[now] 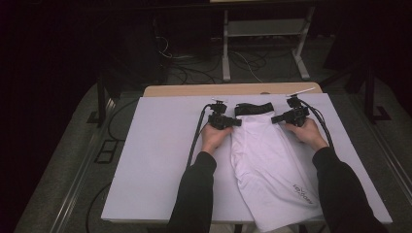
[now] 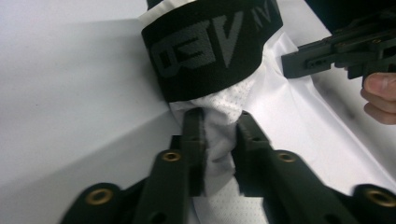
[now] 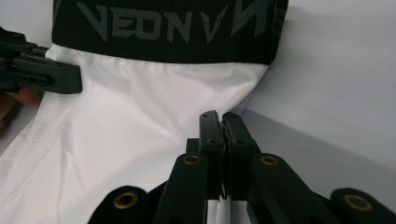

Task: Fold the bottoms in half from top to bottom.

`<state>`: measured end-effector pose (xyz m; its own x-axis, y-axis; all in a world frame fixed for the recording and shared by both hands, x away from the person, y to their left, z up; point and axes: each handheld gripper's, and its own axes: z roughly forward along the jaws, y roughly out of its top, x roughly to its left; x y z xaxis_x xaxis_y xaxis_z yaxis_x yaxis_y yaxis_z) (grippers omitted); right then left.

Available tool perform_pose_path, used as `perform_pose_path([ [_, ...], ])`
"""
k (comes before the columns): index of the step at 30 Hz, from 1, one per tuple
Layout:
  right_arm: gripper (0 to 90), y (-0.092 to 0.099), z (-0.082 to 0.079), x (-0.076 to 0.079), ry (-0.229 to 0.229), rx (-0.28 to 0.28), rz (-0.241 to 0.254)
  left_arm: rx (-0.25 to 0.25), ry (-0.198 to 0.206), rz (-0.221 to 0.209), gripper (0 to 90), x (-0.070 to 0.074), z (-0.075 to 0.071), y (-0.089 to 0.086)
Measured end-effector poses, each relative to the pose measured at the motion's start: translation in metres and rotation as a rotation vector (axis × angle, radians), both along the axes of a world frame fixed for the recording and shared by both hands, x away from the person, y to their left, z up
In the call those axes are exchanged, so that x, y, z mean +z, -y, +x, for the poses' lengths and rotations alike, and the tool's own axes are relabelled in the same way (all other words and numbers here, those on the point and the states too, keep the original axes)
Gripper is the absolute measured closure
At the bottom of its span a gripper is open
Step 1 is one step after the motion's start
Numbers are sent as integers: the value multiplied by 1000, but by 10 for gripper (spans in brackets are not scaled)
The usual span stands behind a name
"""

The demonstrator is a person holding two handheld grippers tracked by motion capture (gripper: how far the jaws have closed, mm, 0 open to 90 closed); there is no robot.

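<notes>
Both hands low, left gripper (image 1: 237, 122) and right gripper (image 1: 275, 119) pinching white garment (image 1: 272, 165).

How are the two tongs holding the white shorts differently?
The left tongs have a thick bunch of white cloth squeezed between their jaws, so a gap stays; the right tongs are almost fully closed on a thin edge. The left tongs grip the white shorts at one side just under the black waistband, the right tongs at the other side. Both pinch the cloth near the waistband, and both point inward toward each other.
</notes>
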<state>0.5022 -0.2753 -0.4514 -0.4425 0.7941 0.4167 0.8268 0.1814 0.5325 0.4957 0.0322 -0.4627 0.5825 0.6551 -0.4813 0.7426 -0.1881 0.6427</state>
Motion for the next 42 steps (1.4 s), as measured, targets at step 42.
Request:
perform_pose_path([
  [42,879,6,-76,38,250,-29,38,-67,202,-26,880,52,-59,4],
])
